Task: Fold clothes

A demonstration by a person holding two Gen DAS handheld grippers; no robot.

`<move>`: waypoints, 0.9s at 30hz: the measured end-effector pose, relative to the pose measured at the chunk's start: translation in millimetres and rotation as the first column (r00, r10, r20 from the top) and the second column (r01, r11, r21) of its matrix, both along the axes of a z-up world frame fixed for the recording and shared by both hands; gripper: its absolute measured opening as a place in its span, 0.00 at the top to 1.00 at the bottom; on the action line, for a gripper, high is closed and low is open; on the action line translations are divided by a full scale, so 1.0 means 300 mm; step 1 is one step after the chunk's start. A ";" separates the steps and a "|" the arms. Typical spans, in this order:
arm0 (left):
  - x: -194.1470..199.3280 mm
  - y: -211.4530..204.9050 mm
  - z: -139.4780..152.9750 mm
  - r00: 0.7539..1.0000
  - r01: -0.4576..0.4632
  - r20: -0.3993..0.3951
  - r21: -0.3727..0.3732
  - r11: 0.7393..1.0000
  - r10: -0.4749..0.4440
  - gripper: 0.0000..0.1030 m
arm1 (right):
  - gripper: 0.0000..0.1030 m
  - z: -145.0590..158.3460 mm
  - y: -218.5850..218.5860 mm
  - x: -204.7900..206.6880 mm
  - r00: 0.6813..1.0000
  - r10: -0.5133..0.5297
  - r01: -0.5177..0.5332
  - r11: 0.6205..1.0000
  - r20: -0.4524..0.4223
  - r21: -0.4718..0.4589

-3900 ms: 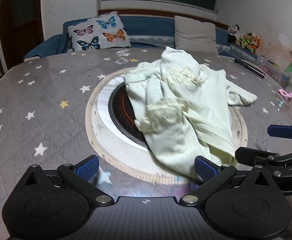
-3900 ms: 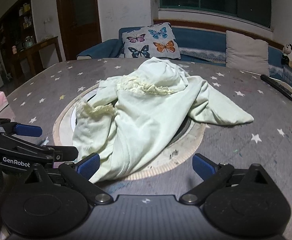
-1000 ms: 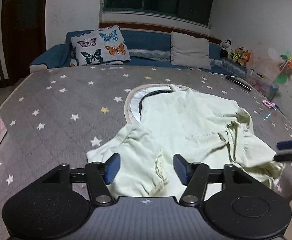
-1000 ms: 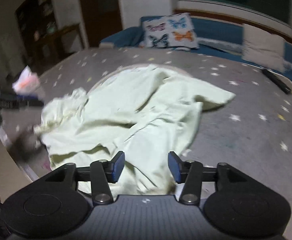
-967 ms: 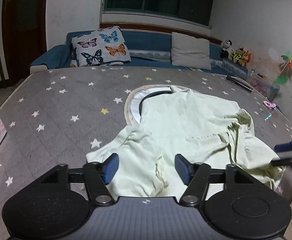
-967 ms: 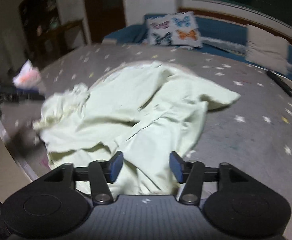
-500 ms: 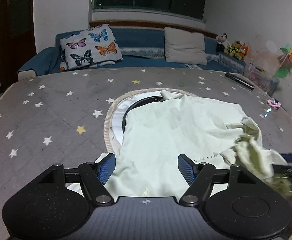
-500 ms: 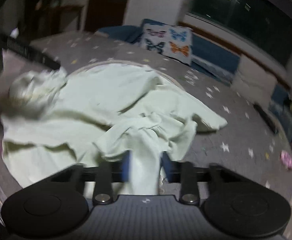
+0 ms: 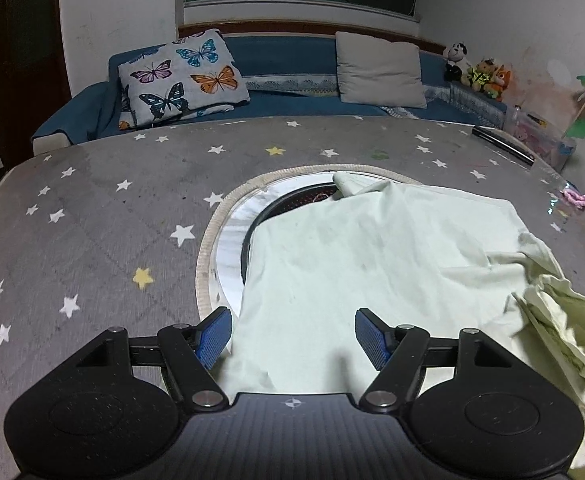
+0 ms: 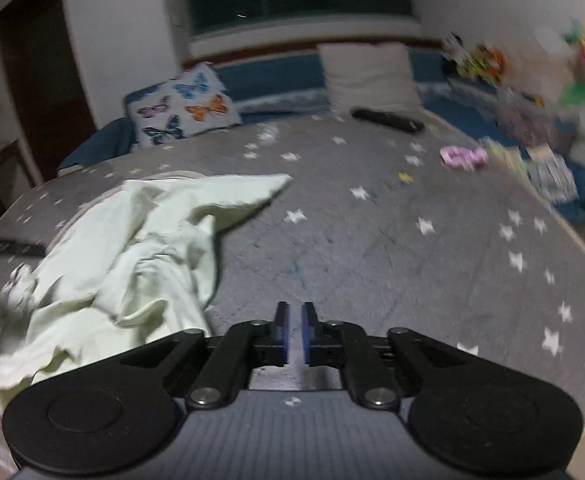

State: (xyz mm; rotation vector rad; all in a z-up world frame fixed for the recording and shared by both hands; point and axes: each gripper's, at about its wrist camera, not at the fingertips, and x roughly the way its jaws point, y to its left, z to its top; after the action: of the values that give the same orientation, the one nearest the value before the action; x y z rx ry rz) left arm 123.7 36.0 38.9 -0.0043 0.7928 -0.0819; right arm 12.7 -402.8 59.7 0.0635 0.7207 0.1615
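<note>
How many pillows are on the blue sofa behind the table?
2. The butterfly pillow leans at the sofa's left end, and the plain beige pillow sits further right, under the window. The table edge hides the sofa's seat front, so another could lie low there.

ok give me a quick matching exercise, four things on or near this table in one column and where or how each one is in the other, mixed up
Things:
1. pale green garment
2. butterfly cushion
3. right hand-held gripper
4. black remote

States:
A. on the blue sofa
B. nearly shut, nothing between its pads
C. lying over the round inset in the table
D. on the far edge of the starry cover

Pairs: 1-C, 2-A, 3-B, 4-D
</note>
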 end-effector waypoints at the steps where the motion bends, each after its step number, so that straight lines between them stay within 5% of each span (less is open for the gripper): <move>1: 0.013 -0.003 -0.003 1.000 -0.004 -0.002 0.004 1.000 0.004 0.32 | 0.77 0.007 0.017 0.000 0.999 0.039 -0.039 0.999 0.003 -0.004; 2: 0.023 -0.005 -0.005 1.000 -0.006 -0.004 0.003 1.000 0.006 0.32 | 0.64 0.014 0.034 0.001 0.997 0.077 -0.077 0.997 0.006 -0.008; 6: 0.057 -0.009 -0.014 1.000 -0.006 -0.009 0.003 1.000 0.006 0.32 | 0.49 0.015 0.144 0.032 0.972 0.234 -0.233 0.970 0.010 -0.068; 10: 0.100 -0.008 -0.022 1.000 -0.012 -0.012 0.006 1.000 0.012 0.30 | 0.26 -0.003 0.272 0.041 0.917 0.399 -0.391 0.904 0.011 -0.174; 13: 0.140 -0.007 -0.034 1.000 -0.018 -0.011 0.007 1.000 0.018 0.30 | 0.24 -0.030 0.354 0.046 0.886 0.462 -0.438 0.854 0.023 -0.281; 16: 0.183 -0.003 -0.053 1.000 -0.026 -0.010 0.011 1.000 0.027 0.30 | 0.36 -0.056 0.388 0.080 0.893 0.449 -0.418 0.850 0.026 -0.322; 20: 0.234 -0.001 -0.073 1.000 -0.010 -0.008 0.006 1.000 0.010 0.30 | 0.86 -0.049 0.323 0.130 0.934 0.356 -0.340 0.911 0.028 -0.235; 27: 0.309 0.011 -0.090 1.000 -0.010 0.006 -0.001 1.000 0.010 0.30 | 0.91 -0.043 0.049 0.146 0.998 -0.028 0.026 0.999 -0.059 -0.042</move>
State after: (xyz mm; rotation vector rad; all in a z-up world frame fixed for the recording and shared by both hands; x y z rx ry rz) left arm 216.5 39.2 11.8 -0.0093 0.7866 -0.0729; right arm 56.6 -388.0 46.8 0.0391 0.7819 0.1191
